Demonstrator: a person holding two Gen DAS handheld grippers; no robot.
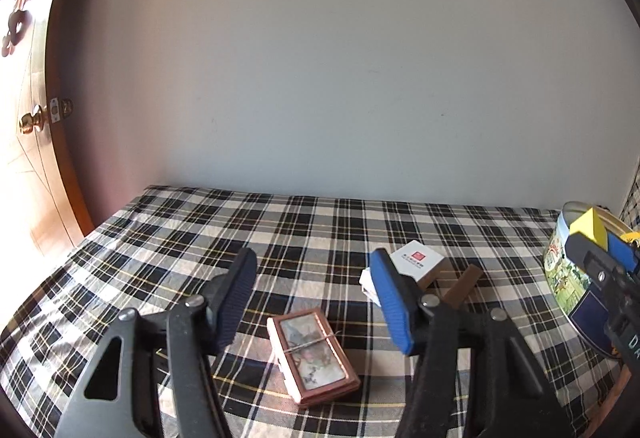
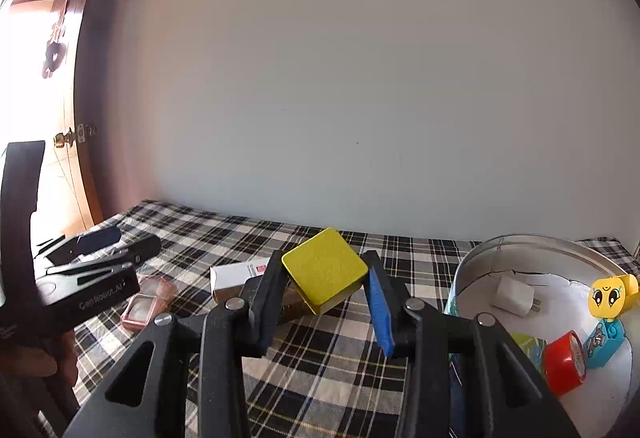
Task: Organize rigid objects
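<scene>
A yellow block (image 2: 325, 270) sits clamped between the jaws of the right gripper (image 2: 326, 292), raised above the plaid-covered bench (image 2: 320, 358) and just left of a round tin (image 2: 540, 244). Inside the tin lie a white charger (image 2: 516, 295), a red tape roll (image 2: 566, 362) and a cartoon-faced toy (image 2: 610, 312). The left gripper (image 1: 316, 298) hovers with jaws parted and nothing between them; a framed brown box (image 1: 314, 356) lies on the cloth below its gap, a white box (image 1: 418, 262) just beyond its right jaw.
</scene>
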